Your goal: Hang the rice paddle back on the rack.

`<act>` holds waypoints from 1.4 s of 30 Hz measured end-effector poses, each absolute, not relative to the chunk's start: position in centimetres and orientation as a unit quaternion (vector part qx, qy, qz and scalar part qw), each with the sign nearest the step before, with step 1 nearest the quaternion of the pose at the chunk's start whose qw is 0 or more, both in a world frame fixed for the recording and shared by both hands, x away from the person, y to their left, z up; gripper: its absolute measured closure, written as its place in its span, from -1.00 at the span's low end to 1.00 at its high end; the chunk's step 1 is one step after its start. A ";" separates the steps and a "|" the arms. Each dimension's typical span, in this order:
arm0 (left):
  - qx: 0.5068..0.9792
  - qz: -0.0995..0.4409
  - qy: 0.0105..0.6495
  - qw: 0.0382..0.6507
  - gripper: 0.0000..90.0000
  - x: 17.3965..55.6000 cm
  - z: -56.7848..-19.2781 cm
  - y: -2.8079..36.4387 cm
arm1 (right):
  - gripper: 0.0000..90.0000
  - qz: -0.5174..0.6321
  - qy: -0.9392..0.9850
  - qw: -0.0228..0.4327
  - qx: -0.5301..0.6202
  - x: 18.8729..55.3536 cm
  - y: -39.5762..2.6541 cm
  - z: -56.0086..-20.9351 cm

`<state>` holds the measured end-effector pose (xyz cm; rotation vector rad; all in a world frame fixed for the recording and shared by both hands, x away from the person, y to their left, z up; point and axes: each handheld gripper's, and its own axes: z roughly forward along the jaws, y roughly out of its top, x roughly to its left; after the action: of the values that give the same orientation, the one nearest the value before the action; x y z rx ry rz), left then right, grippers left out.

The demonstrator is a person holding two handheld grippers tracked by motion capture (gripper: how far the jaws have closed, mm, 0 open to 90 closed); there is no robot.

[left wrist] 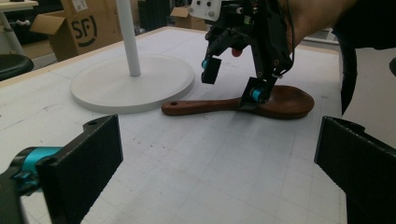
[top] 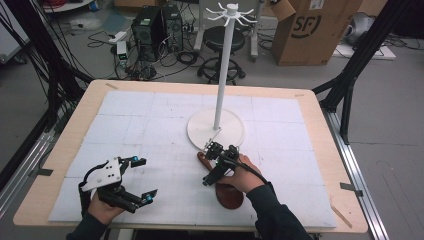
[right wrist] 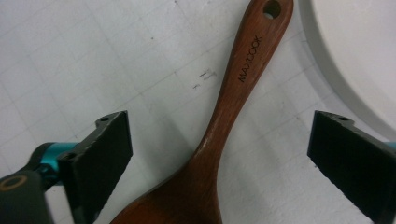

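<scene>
Setting: a robotics or data-collection lab. Evidence: black metal rig frame (top: 350, 75) around a wooden table (top: 320, 150) with white gridded mat (top: 150, 130); desktop computers (top: 157, 30) on the floor amid loose cables (top: 105, 37); cardboard shipping box (top: 312, 30); black stool (top: 222, 42).

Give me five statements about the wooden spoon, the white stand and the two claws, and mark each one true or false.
1. The wooden spoon lies flat on the white mat. True.
2. The right claw is clamped shut on the spoon's handle. False: its jaws stand wide apart on either side of the handle, pads not pressing it.
3. The spoon's handle end has a hole through it. True.
4. The spoon hangs from a hook at the top of the white stand. False: it lies on the mat beside the stand's round base.
5. The left claw holds the spoon's bowl. False: it is open and empty, apart from the spoon.
</scene>
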<state>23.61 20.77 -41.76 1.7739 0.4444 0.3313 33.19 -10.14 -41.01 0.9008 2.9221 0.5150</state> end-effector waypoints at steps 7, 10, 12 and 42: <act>0.765 0.144 0.191 0.598 -0.96 23.6 -41.8 20.7 | -0.65 0.149 0.945 0.010 0.291 33.6 -9.4 -41.3; 0.765 0.144 0.191 0.597 -0.96 23.6 -41.8 20.7 | -0.53 0.136 0.945 0.008 0.297 33.9 -9.3 -41.3; 0.765 0.144 0.191 0.598 -0.96 23.5 -41.8 20.7 | -0.41 0.131 0.943 0.002 0.305 34.2 -9.3 -41.3; 0.766 0.142 0.192 0.597 -0.96 23.5 -41.8 20.7 | 0.44 0.072 0.932 -0.008 0.356 35.1 -7.7 -41.2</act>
<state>23.54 20.67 -41.81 1.7776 0.4451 0.3306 35.06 -7.72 -41.21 1.1229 2.9416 0.2279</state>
